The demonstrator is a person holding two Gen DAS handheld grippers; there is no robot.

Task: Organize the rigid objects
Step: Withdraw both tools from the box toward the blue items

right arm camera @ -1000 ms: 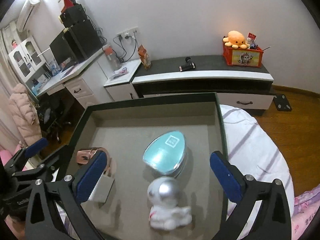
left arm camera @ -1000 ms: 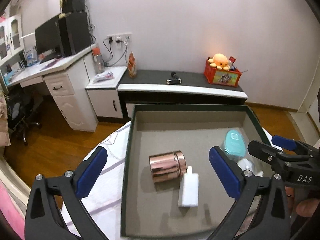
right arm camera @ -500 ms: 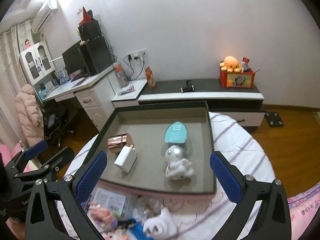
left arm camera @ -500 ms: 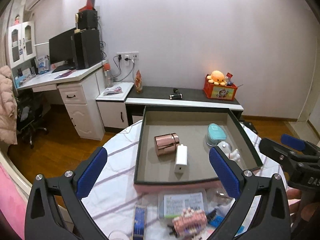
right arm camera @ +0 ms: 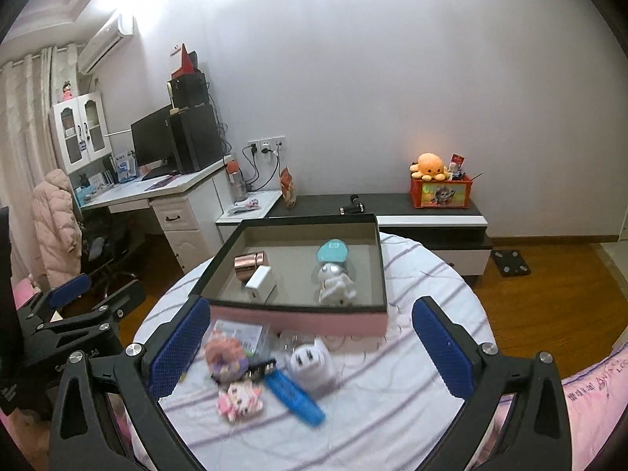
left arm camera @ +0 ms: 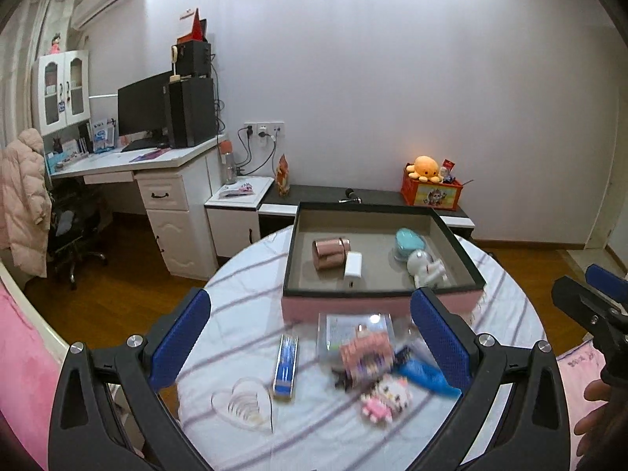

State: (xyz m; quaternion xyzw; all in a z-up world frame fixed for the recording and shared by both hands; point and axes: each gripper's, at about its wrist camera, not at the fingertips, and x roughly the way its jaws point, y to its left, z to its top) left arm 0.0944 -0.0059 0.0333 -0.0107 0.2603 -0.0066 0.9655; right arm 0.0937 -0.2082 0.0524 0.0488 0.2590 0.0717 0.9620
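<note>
Both grippers, left gripper (left arm camera: 310,337) and right gripper (right arm camera: 310,347), have pulled back from the tray (left arm camera: 382,296), jaws spread, empty; the next pick is probably among the toys before it.

An orange plush octopus (left arm camera: 427,168) sits atop a red box (left arm camera: 431,194) on a low cabinet (left arm camera: 376,196).

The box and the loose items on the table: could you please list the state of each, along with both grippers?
Box: open, no lid on it.
Copper tin: in the box, on its side.
White charger: in the box, lying flat.
Teal case: in the box.
White figurine: in the box, lying down.
Blue bar: out on the table.
Left gripper: open, empty.
Right gripper: open, empty.
</note>
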